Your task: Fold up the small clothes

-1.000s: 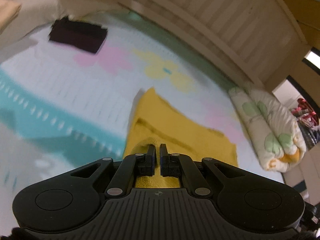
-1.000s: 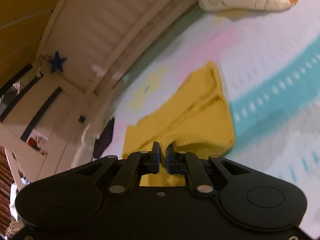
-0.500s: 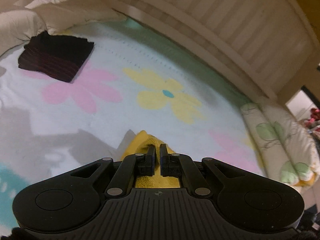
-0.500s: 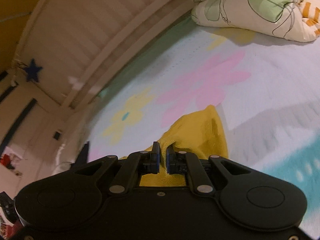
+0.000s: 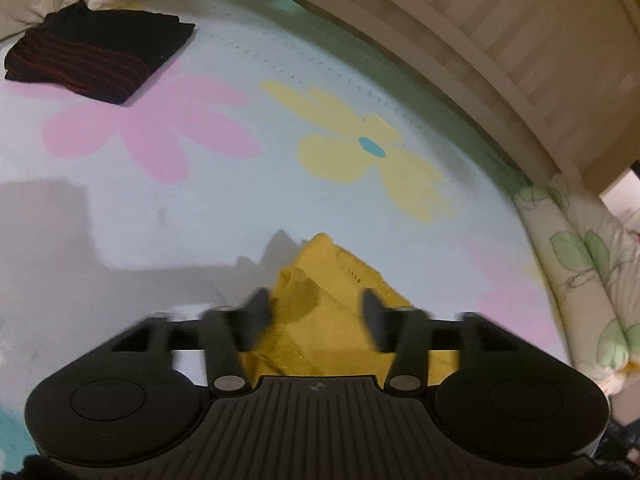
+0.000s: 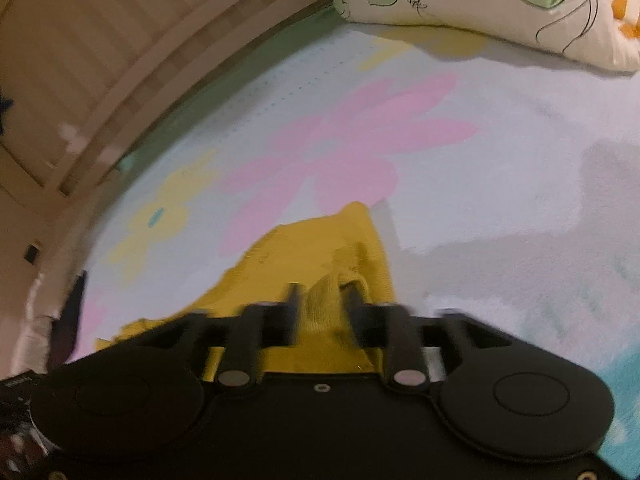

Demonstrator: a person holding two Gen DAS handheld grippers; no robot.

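Observation:
A yellow knitted garment [image 5: 320, 312] lies folded over on the flowered bed sheet [image 5: 160, 208]. In the left wrist view my left gripper [image 5: 316, 312] has its jaws opening; a corner of the yellow cloth lies loose between the blurred fingers [image 5: 256, 312], no pad pressing on it. The right wrist view shows the same yellow garment [image 6: 304, 256] from its other end. My right gripper [image 6: 320, 300] is opening too, and a bunched fold of the cloth stands between its fingers [image 6: 352, 300], apart from both pads.
A folded dark garment with red stripes [image 5: 96, 60] lies at the far left of the sheet. A rolled floral duvet [image 5: 592, 272] lines the right side, also the duvet [image 6: 500, 4]. A slatted wooden bed frame [image 5: 500, 48] runs behind.
Both grippers carried the yellow garment's edge forward over itself and lowered it to the sheet. Both were shut on the cloth in the earlier frames; now both have spread and let go.

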